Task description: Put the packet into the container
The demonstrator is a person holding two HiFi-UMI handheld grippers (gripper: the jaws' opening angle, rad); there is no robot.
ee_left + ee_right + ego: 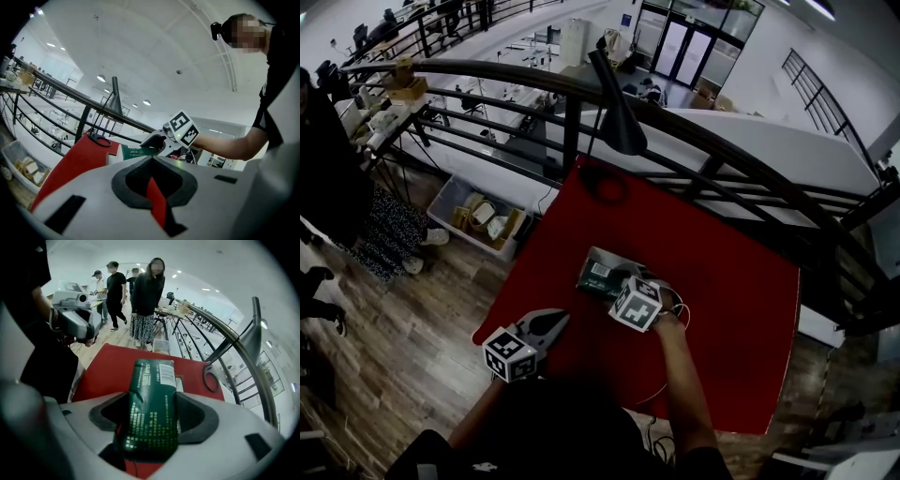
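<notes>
A dark green packet (151,380) lies lengthwise between the jaws of my right gripper (152,401), whose pads press on both its sides. Its far end hangs over the pale container (180,383) on the red table. From the head view, the right gripper (615,281) holds the packet (600,275) over the grey container (590,254) at mid table. My left gripper (556,322) rests near the table's front left edge, shut and holding nothing. The left gripper view shows its closed tips (152,160), with the packet (132,152) and the container (113,155) beyond them.
A black lamp (617,124) stands on a ring base (605,187) at the table's far end, in front of a dark railing (487,73). A crate of items (478,218) sits on the floor to the left. Several people (145,291) stand beyond the table.
</notes>
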